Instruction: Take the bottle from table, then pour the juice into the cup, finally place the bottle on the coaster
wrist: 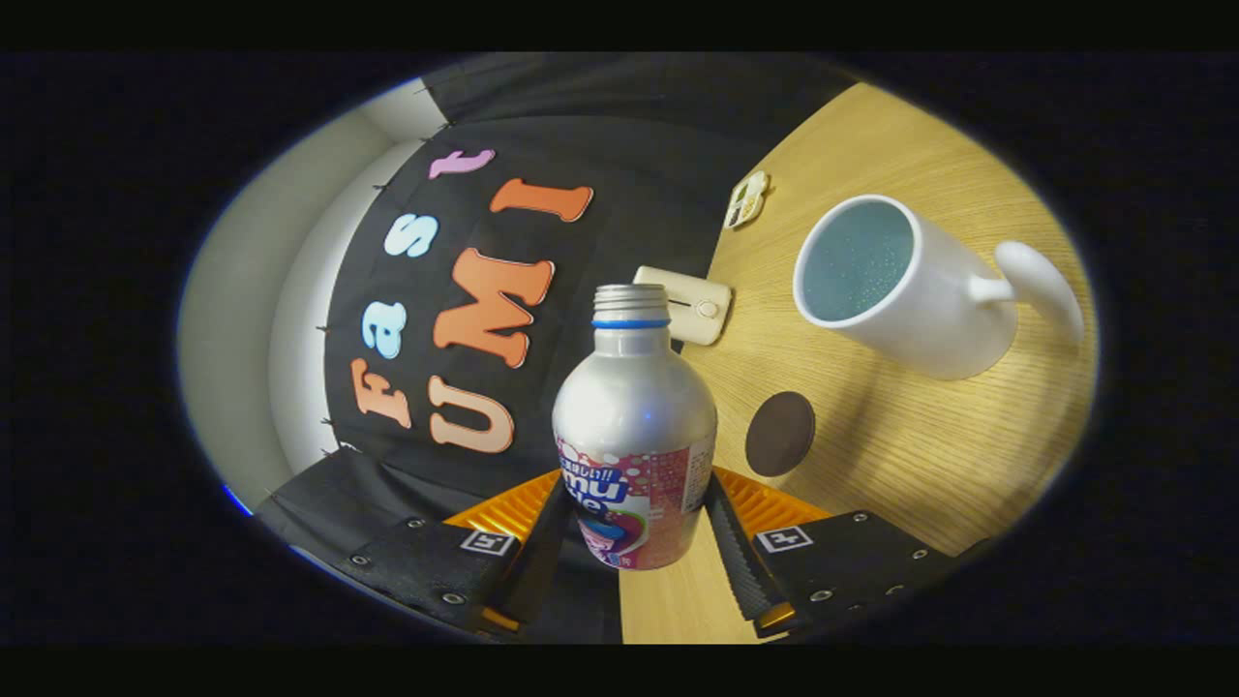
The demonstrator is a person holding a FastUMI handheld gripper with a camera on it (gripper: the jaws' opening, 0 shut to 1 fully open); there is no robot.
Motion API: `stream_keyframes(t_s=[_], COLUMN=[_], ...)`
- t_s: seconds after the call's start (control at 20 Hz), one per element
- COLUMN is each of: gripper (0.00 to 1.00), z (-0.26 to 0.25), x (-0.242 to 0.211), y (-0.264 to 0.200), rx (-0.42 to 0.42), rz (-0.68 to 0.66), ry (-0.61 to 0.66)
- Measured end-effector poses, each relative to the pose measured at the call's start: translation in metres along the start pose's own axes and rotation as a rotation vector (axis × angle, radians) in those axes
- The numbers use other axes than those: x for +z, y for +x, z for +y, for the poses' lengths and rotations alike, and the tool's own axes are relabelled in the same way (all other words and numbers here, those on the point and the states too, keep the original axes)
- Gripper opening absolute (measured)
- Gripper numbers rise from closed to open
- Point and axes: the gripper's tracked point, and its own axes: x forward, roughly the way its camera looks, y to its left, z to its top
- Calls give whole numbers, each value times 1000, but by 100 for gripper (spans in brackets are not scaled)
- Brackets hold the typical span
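Note:
A silver metal bottle point(634, 407) with a pink printed label and no cap sits between my two fingers, and my gripper point(634, 518) is shut on its lower body. The whole scene is rolled, so the bottle is held off the wooden table point(920, 465). Beyond the fingers and to the bottle's right stands a white mug point(900, 290) with a pale blue inside and its handle pointing away from the bottle. A dark round coaster point(779, 433) lies on the wood between the bottle and the mug.
A cream rectangular device point(689, 302) lies on the table just behind the bottle's neck. A small patterned object point(746, 198) rests farther back near the table's far edge. The black cloth wall hangs behind the bottle.

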Motion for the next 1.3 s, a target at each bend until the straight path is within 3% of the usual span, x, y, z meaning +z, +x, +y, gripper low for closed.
stream_keyframes(t_s=[0.5, 1.3], gripper=[75, 75], z=[10, 14], x=[21, 20], y=[1, -5], rx=[43, 84], rz=[-42, -51], ry=[211, 449])
